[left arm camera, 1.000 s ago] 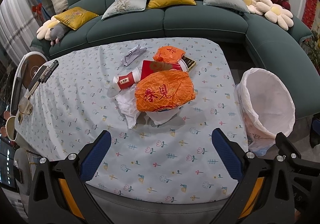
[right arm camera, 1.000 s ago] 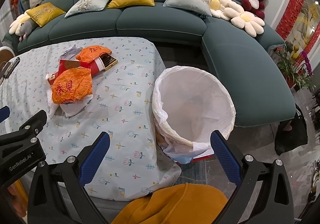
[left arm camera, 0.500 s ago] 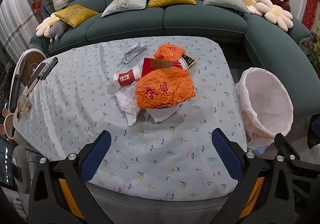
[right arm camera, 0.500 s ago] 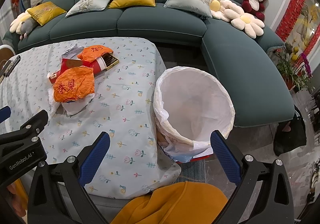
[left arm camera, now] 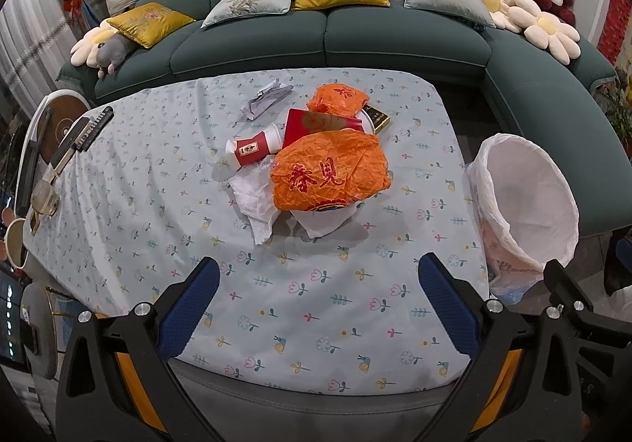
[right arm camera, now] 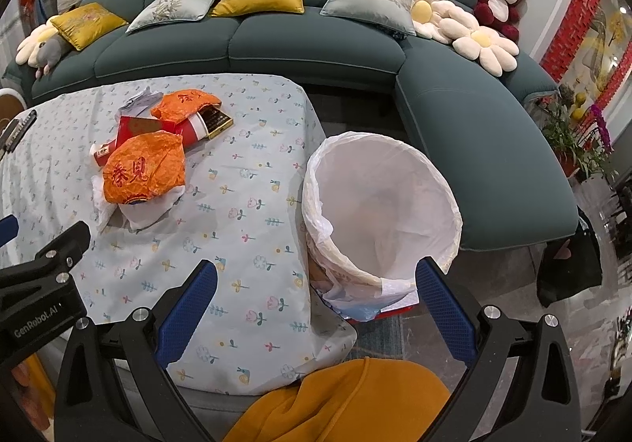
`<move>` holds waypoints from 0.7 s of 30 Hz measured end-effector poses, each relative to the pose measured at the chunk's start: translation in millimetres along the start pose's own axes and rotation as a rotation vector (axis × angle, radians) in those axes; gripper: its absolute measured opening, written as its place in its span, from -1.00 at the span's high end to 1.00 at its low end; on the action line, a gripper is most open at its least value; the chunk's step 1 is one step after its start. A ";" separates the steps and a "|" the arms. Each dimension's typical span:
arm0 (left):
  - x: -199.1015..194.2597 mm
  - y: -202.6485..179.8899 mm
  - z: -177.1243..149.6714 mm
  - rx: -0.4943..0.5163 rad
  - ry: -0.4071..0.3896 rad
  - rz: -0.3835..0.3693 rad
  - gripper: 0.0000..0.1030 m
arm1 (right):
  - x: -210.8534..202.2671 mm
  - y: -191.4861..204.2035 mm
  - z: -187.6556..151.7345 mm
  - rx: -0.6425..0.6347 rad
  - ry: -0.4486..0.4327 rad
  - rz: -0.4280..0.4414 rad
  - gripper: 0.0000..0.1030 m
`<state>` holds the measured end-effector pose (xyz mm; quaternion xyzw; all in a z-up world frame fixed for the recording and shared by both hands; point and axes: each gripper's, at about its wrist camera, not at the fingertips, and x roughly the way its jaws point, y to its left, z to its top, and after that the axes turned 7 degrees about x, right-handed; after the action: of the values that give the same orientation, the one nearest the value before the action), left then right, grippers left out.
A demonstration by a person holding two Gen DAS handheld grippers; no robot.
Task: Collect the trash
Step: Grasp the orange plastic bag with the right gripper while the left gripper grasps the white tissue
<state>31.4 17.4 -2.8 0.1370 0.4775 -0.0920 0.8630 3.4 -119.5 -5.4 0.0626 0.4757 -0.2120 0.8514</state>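
A curved dark green sofa (left arm camera: 395, 43) wraps the far side, carrying five cushions: two yellow, three grey. In front of it stands the tabletop (left arm camera: 130, 181) under a pale flowered cloth. Just beside its right edge stands one bin (right arm camera: 379, 205) lined with a white bag, tilted toward the camera; nothing shows inside the liner.

The trash lies in one cluster mid-tabletop. Two orange crinkled bags: the larger (left arm camera: 330, 175) sits on a white bowl (left arm camera: 328, 221), the smaller (left arm camera: 339, 100) lies behind it. Between them is one red box (left arm camera: 312, 126). White tissue paper (left arm camera: 252, 197) spreads left of the bowl, touching it. One red-and-white paper cup (left arm camera: 252, 147) lies on its side. One crumpled grey paper (left arm camera: 266, 98) lies apart, toward the sofa.

The left tongs (left arm camera: 318, 307) are spread wide over the near tabletop, holding nothing. The right tongs (right arm camera: 314, 307) are equally wide and empty, framing the bin's near rim.
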 end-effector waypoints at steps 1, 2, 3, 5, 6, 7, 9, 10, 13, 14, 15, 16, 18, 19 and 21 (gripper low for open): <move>0.1 -0.3 -0.1 0.002 -0.003 -0.002 -0.87 | -0.1 -0.1 0.2 0.004 -0.005 -0.002 -0.87; 0.4 -0.4 -0.4 0.004 -0.006 -0.004 -0.87 | 0.1 -0.3 0.1 0.007 -0.009 -0.003 -0.87; 1.1 -0.3 -0.9 0.004 -0.010 -0.006 -0.87 | 0.6 -1.0 0.0 0.012 -0.013 -0.007 -0.87; 5.2 0.6 -3.1 -0.002 -0.016 -0.014 -0.87 | 1.8 -1.5 -0.4 0.023 -0.017 -0.013 -0.87; 7.2 2.6 -4.0 -0.011 -0.018 -0.022 -0.87 | 2.7 -2.2 -0.5 0.029 -0.019 -0.016 -0.87; 9.1 4.7 -5.2 -0.020 -0.020 -0.026 -0.87 | 3.2 -2.1 0.0 0.034 -0.023 -0.017 -0.87; 13.9 10.0 -6.5 -0.032 -0.019 -0.023 -0.87 | 3.5 -2.3 1.1 0.043 -0.032 -0.019 -0.87; 17.2 12.8 -6.8 -0.035 -0.015 -0.024 -0.87 | 4.3 -2.7 1.8 0.049 -0.038 -0.021 -0.87; 28.2 20.3 -5.0 -0.035 0.002 -0.033 -0.87 | 8.3 -1.7 4.4 0.062 -0.034 -0.023 -0.87; 31.3 23.2 -4.7 -0.037 0.006 -0.033 -0.87 | 10.4 -1.0 5.6 0.066 -0.028 -0.019 -0.87; 35.4 26.1 -3.5 -0.041 0.012 -0.032 -0.87 | 12.6 -0.3 6.5 0.069 -0.022 -0.017 -0.87; 37.6 28.4 -3.2 -0.047 0.015 -0.034 -0.87 | 15.6 1.2 7.5 0.073 -0.016 -0.013 -0.87; 45.6 36.1 -2.1 -0.070 0.016 -0.031 -0.87 | 21.4 4.7 10.1 0.076 -0.005 -0.008 -0.87; 50.6 40.3 -0.9 -0.080 0.016 -0.037 -0.87 | 23.4 6.7 10.6 0.075 -0.002 -0.008 -0.87; 59.1 46.1 1.1 -0.085 0.032 -0.045 -0.87 | 29.6 10.7 13.5 0.074 0.007 -0.003 -0.87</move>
<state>76.8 59.0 -45.6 0.0910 0.4975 -0.0891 0.8581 32.1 -122.9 -23.9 0.0941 0.4704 -0.2307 0.8465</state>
